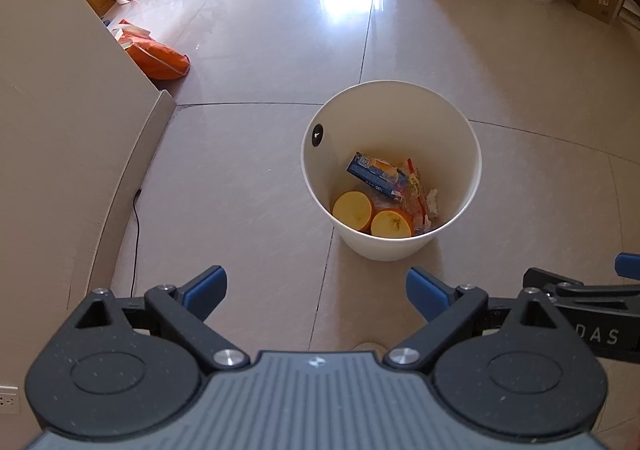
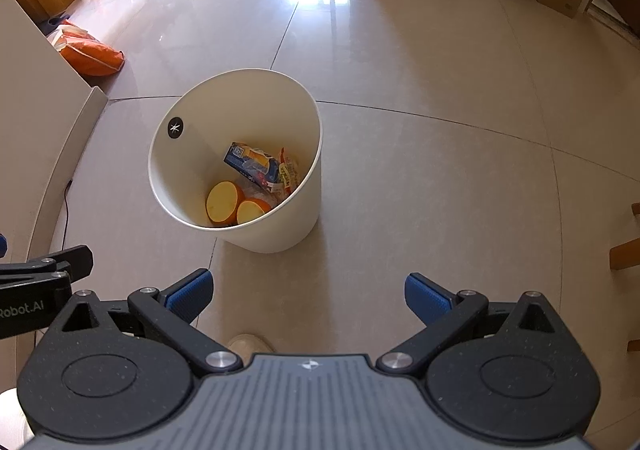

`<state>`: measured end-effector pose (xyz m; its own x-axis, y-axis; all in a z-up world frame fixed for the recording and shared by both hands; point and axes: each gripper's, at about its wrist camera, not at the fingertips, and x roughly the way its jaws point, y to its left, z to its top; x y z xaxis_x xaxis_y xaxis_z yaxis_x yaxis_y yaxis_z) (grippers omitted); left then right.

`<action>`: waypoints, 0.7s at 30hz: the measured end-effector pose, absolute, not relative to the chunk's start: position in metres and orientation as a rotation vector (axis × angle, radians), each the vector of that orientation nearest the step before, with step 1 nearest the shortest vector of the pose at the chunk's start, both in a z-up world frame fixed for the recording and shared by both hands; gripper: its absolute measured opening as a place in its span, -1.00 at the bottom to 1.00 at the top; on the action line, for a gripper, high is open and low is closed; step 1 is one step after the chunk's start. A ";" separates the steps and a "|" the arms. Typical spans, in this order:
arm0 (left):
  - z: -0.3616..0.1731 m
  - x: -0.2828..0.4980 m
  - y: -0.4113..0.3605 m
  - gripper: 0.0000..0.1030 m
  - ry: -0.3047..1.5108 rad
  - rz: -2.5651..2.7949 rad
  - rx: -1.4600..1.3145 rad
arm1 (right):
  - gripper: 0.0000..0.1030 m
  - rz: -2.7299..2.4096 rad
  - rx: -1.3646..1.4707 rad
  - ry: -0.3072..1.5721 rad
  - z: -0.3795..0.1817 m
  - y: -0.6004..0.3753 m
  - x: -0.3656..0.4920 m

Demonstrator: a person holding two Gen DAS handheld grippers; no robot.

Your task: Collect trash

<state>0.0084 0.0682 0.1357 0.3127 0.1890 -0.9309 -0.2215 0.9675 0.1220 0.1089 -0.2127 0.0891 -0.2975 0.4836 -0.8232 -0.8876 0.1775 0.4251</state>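
Left wrist view: white bin (image 1: 390, 186) stands on glossy beige tiled floor (image 1: 248, 154).

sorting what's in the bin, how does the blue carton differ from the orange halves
The blue carton is a boxy printed pack, blue with some yellow; the orange halves are round, with plain yellow-orange cut faces. The carton lies tilted towards the far side of the bin; the halves sit side by side at the near side, cut faces up. The carton is one piece; the halves are two. Both lie at the bottom of the bin, and neither gripper holds anything.
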 end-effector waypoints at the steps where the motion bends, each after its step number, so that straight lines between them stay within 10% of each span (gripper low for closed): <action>1: 0.135 0.009 0.068 0.86 1.224 0.273 -0.029 | 1.00 1.443 -0.455 1.233 0.090 -0.213 0.109; 21: 0.138 0.009 0.067 0.86 1.219 0.267 -0.026 | 1.00 1.467 -0.442 1.219 0.099 -0.216 0.111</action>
